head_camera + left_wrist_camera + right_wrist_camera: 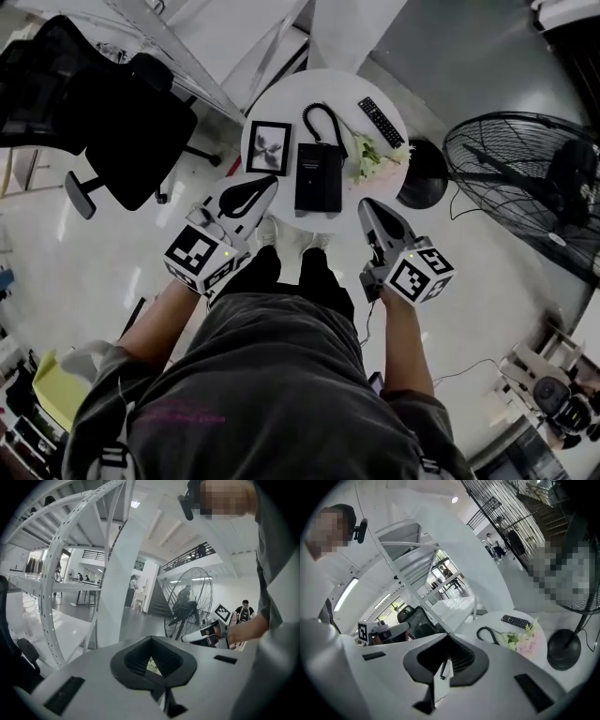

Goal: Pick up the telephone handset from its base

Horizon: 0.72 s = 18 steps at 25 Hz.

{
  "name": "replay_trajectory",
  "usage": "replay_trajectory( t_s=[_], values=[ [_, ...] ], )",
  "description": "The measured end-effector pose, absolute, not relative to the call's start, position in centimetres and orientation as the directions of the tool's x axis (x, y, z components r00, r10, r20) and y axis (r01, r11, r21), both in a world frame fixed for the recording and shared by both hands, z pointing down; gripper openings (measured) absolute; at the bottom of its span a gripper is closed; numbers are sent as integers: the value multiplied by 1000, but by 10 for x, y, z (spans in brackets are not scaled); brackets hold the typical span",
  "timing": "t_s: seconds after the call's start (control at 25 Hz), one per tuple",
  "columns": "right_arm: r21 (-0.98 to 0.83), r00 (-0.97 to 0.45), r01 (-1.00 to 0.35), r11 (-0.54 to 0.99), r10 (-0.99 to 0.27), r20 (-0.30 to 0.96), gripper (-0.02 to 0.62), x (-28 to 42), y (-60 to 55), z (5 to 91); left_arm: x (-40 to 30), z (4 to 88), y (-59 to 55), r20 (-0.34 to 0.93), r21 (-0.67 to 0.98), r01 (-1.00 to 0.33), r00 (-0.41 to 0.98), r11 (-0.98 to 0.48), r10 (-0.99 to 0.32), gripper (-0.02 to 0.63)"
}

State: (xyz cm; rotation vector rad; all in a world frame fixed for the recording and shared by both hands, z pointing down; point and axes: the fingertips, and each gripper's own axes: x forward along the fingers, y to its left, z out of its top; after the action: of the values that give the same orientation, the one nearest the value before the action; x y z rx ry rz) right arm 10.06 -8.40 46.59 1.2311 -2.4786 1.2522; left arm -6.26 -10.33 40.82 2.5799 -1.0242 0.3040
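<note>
Right now both tools are clenched, the left tool [265,185] and the right tool [368,206] short of the round white tabletop [281,101], a white slip [442,682] at the right one's seam. Between them, further ahead, the telephone handset [307,174] lies on its flat, matte black base [330,189]; I judge I should spread one tool first, straddle the smooth bar across its width and lift straight, letting the springy coiled cord [323,117] trail.
</note>
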Motion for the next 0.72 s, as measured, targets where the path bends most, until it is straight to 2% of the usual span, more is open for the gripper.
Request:
replay_trajectory(
  t_s=[0.32, 0.72],
  values=[
    [-665, -725, -662, 347, -523, 448, 21, 122, -119, 509, -32, 422, -127, 376, 222, -750, 655, -623, -655, 14],
    [-697, -736, -662, 276, -415, 535, 21, 123, -132, 586, -17, 446, -133, 434, 235, -786, 611, -572, -662, 14]
  ],
)
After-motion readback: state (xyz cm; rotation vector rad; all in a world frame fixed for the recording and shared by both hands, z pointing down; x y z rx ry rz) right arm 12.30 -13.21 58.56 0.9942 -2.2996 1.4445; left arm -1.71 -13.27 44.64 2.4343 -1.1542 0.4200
